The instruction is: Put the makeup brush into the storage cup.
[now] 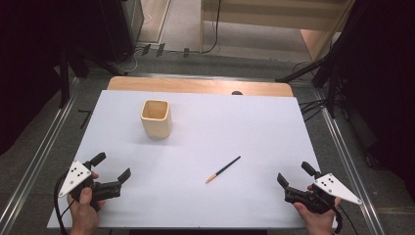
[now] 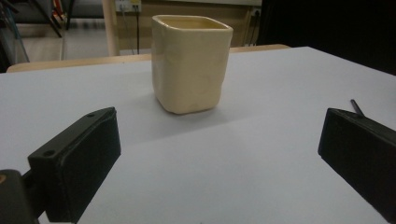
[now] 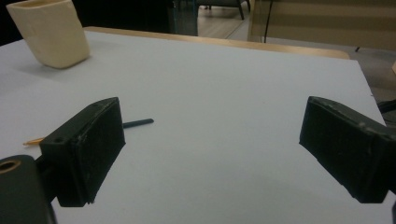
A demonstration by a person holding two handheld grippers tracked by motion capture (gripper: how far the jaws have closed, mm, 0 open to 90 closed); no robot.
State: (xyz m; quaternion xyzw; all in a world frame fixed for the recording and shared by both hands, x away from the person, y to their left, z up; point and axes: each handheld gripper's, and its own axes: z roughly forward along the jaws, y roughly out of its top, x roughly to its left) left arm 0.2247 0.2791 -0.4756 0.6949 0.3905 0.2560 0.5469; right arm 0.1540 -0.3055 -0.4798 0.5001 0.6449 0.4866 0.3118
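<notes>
Both grippers rest low at the near edge of the white table [image 1: 274, 122] as I watch from the high view, each held in a hand with jaws spread wide and nothing between them. At near left, my left gripper [image 1: 113, 170] points toward the cream square cup [image 1: 156, 118], which stands upright farther back on the left half of the sheet, well apart from the jaws; the left gripper view puts the cup [image 2: 191, 63] squarely ahead, between and beyond the two black pads. At near right, my right gripper [image 1: 294, 175] is likewise released. A black pencil with an orange tip [image 1: 223, 169] lies flat near the middle of the table, angled, between the two grippers and somewhat closer to the right one. In the right gripper view the pencil [image 3: 137, 123] lies just behind the left-hand jaw, partly hidden by it, untouched.
</notes>
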